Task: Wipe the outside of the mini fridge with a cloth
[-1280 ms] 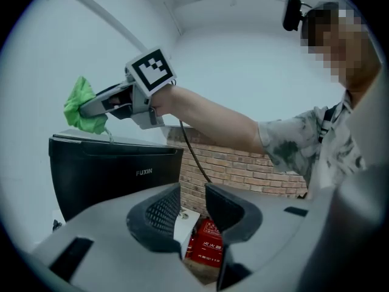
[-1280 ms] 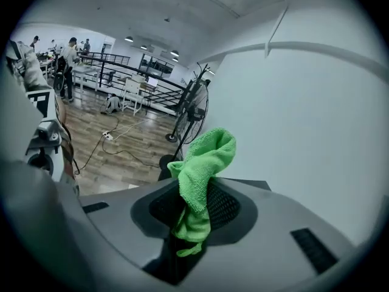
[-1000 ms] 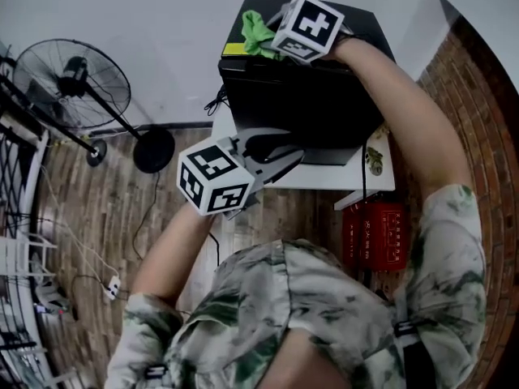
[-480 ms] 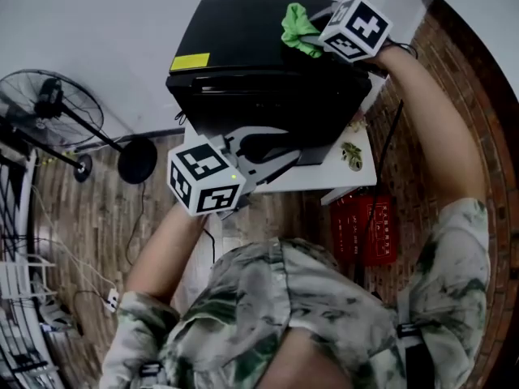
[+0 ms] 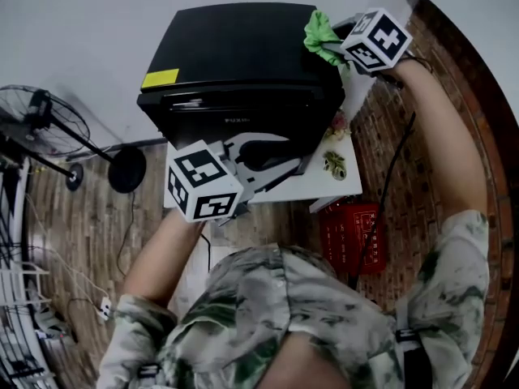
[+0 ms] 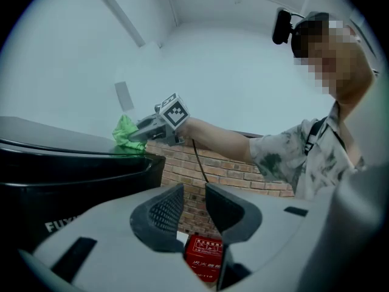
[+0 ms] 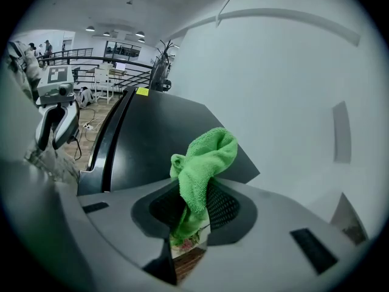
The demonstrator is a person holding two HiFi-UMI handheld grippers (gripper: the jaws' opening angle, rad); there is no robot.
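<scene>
One right hand-held gripper [image 5: 329, 47] has swept cloth [image 5: 319, 29] across mini fridge [image 5: 235, 51].

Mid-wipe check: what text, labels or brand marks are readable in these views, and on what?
"FU": white letters on the mini fridge front, the rest cut off in the left gripper view.
Yellow sticker on the fridge top: no print legible.
Red box: white characters, too small to read.
Marker cubes: patterns only, no words.

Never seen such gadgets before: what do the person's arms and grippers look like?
The left gripper and right gripper are pale grey with black ribbed pads; each carries a white cube with black square markers. The short sleeves are pale with green-grey mottling.
</scene>
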